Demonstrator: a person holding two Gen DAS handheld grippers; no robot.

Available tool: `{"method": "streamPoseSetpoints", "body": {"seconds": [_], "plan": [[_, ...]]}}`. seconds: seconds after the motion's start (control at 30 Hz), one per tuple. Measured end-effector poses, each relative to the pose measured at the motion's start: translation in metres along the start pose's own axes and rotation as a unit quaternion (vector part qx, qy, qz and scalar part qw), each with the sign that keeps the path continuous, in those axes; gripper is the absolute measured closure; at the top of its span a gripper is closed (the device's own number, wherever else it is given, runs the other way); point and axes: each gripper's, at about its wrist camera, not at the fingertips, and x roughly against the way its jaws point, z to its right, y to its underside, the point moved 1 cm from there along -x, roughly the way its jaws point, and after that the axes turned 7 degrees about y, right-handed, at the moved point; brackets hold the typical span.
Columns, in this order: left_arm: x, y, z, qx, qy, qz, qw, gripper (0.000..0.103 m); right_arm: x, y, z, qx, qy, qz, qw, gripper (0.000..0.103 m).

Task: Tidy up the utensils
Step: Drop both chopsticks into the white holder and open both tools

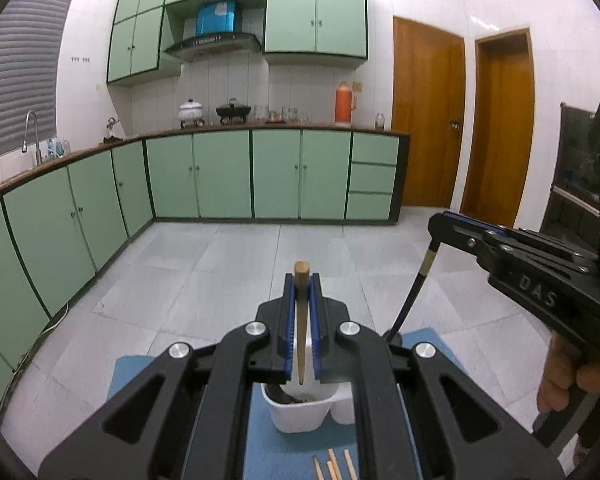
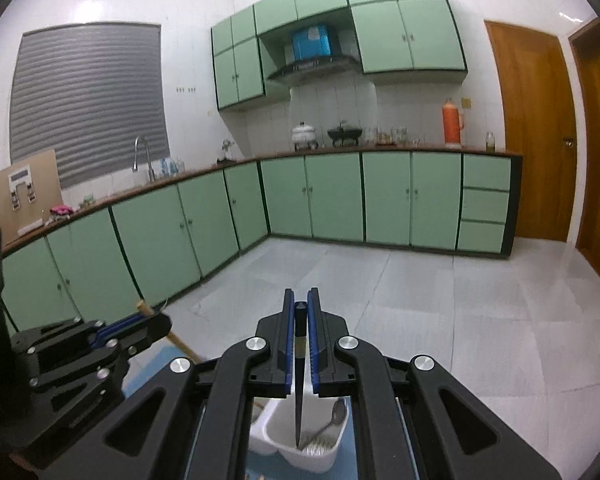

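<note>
My left gripper (image 1: 302,280) is shut on a wooden chopstick (image 1: 301,320), which hangs tip-down over a white utensil holder (image 1: 296,416) on a blue mat (image 1: 132,376). To the right, my right gripper (image 1: 436,224) is shut on a black chopstick (image 1: 414,284) with a beige band. In the right wrist view the right gripper (image 2: 301,300) pinches that black chopstick (image 2: 299,380), its tip down inside a compartment of the white holder (image 2: 320,460), beside a metal spoon (image 2: 337,414). The left gripper (image 2: 156,322) shows at the left with the wooden chopstick (image 2: 180,344).
Several loose wooden chopsticks (image 1: 332,468) lie on the mat in front of the holder. Beyond the table edge is a grey tiled floor (image 1: 260,264), green cabinets (image 1: 220,176) along the far and left walls, and wooden doors (image 1: 428,120) at the right.
</note>
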Motion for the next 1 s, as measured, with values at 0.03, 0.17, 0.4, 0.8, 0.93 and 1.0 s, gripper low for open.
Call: {"method": "streamPoseSetpoints", "body": {"seconds": [0.03, 0.17, 0.4, 0.8, 0.93, 1.0], "plan": [[-0.003, 0.003, -0.002, 0.002, 0.000, -0.005, 1.0000, 0.097, -0.001, 0.003, 0.000, 0.001, -0.001, -0.005, 1.000, 0.096], [-0.006, 0.013, -0.010, 0.007, 0.002, -0.019, 0.9998, 0.091, -0.002, 0.016, 0.004, -0.003, -0.016, -0.028, 0.999, 0.083], [0.026, 0.022, -0.019, 0.016, 0.003, 0.008, 0.9998, 0.055, 0.037, 0.024, 0.021, -0.025, -0.003, -0.006, 1.000, 0.045], [0.101, 0.091, -0.009, 0.023, -0.030, 0.050, 0.9980, 0.022, 0.125, 0.095, 0.025, -0.063, 0.051, 0.040, 0.996, 0.007], [0.106, 0.121, -0.004, 0.025, -0.028, 0.024, 0.9990, 0.021, 0.139, 0.128, 0.017, -0.064, 0.062, 0.024, 0.996, 0.007], [0.103, 0.139, -0.003, 0.027, -0.025, -0.002, 0.9993, 0.021, 0.143, 0.146, 0.014, -0.072, 0.063, 0.009, 0.995, 0.007]]}}
